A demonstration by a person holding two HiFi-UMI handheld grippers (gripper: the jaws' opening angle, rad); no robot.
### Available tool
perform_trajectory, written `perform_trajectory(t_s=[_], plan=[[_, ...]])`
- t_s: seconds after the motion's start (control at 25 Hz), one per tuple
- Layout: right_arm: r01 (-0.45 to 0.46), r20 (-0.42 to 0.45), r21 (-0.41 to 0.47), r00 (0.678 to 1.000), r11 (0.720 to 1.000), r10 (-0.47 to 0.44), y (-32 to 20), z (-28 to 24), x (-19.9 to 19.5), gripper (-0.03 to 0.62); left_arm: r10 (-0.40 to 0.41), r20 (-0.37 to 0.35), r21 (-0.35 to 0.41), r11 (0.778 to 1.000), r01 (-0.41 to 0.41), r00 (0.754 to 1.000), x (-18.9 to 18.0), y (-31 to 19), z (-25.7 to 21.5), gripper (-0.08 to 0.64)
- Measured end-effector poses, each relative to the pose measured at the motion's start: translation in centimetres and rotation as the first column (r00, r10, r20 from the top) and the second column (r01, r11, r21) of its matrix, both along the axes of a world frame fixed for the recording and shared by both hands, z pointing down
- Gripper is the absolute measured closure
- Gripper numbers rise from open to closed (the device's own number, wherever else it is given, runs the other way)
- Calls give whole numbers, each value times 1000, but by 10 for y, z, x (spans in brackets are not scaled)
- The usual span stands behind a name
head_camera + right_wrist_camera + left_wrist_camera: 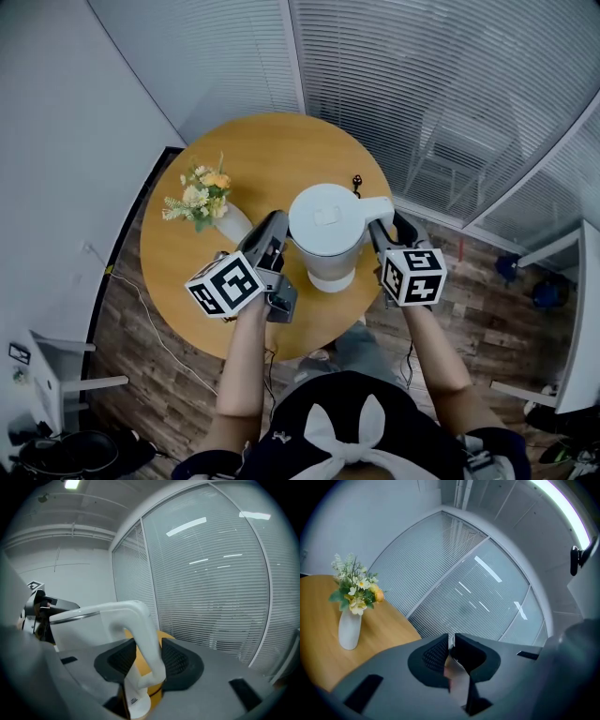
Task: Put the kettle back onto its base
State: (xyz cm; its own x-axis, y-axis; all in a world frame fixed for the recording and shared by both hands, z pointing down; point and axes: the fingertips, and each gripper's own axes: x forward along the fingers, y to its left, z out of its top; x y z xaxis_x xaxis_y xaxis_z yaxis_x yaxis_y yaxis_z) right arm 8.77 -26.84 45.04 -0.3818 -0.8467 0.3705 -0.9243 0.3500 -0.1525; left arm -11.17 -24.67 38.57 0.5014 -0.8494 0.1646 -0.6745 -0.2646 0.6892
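While I am watching through the head view, the round wooden table (253, 150) is filling the middle of the frame. The white kettle (326, 220) is showing at centre frame, over the table's right half; I cannot tell whether it is touching the wood. My right gripper (149, 656) is clamping the kettle's handle (140, 625) between its pads. My left gripper (451, 651) is sitting just beside the kettle's left edge, jaws drawn together around a thin pale sliver I cannot name. Left of it, the white vase of flowers (230, 223) is standing upright.
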Motion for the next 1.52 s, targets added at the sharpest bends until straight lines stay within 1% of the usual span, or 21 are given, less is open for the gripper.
perform_trajectory(t_s=[0.84, 1.28, 1.52], plan=[[24, -15, -111, 1000, 994, -26, 2, 49, -4, 418, 13, 10, -112, 994, -12, 1000, -1, -2, 49, 497], [27, -24, -135, 999, 990, -31, 4, 62, -4, 417, 21, 20, -141, 990, -18, 1000, 0, 0, 64, 497], [26, -33, -154, 999, 988, -31, 7, 73, -3, 417, 33, 19, -170, 985, -30, 999, 1, 1, 75, 499]])
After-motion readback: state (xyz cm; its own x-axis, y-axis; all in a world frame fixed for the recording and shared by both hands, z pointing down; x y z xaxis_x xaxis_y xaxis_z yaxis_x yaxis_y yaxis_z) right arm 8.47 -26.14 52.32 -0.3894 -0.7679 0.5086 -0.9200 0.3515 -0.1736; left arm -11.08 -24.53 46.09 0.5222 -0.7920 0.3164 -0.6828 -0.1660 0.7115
